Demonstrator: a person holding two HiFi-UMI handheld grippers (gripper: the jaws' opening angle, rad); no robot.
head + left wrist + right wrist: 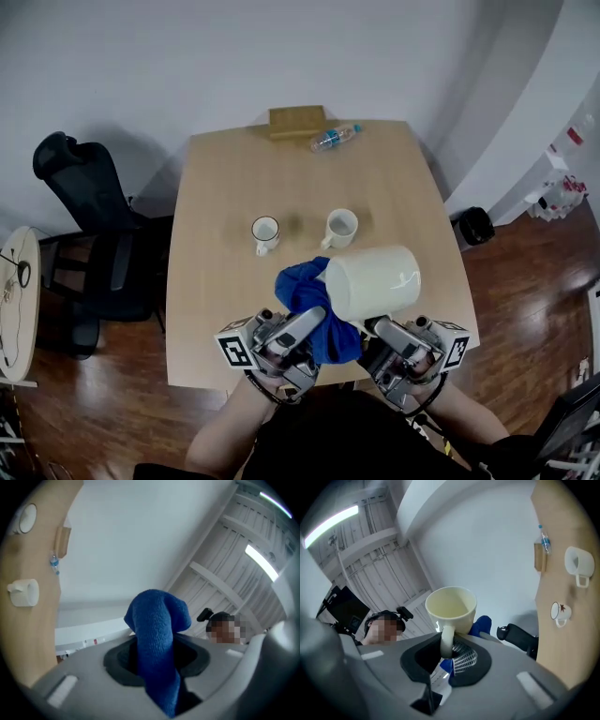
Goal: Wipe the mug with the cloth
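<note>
The big cream-white ceramic mug is up in the air over the near edge of the light wooden table, sticking straight out ahead of the right gripper, which has its jaws pinched narrow on the mug's handle. My guess is that's so the whole body and rim stay free to be rubbed. The mug is tipped so its mouth faces across toward the other hand. Right there, the left gripper has its jaws clamped partway on the fluffy blue terry cloth, with a fat bunch poking out past its tips. That bunch sits against the mug near the rim on the side facing the left gripper, so I'd call this mid-wipe, or just starting. Well beyond both grippers on the table are a small white mug with a dark rim and a plain small white mug. Further out again are a clear plastic water bottle and a flat wooden box. A black office chair stands off to the left gripper's side.
</note>
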